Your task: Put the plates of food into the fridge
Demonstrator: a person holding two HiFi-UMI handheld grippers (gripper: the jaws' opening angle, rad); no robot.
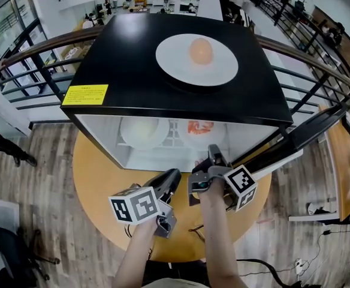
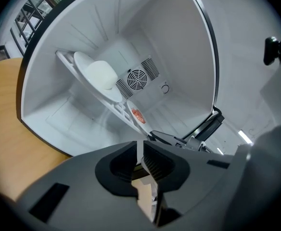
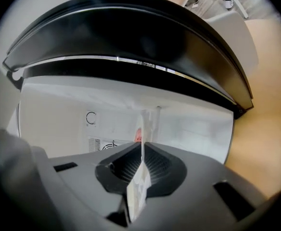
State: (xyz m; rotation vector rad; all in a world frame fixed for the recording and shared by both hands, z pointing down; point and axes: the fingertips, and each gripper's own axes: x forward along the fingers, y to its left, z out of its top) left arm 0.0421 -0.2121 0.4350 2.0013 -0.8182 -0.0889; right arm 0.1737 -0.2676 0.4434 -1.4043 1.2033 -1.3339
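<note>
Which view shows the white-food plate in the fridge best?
The left gripper view: the white-food plate lies unobstructed in the fridge. The head view shows that plate partly, under the fridge's top edge. The right gripper view doesn't show it.

Light: bright, even | glare: soft sheen on fridge [image 1: 133, 59] top | edges: fisheye warp, dark vignette | focus: foreground soft

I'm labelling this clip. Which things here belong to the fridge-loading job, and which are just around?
Job: fridge; plate with orange food, on top of it; plate of white food and plate of red food, inside.
Just around: round table; railing; yellow sticker.
</note>
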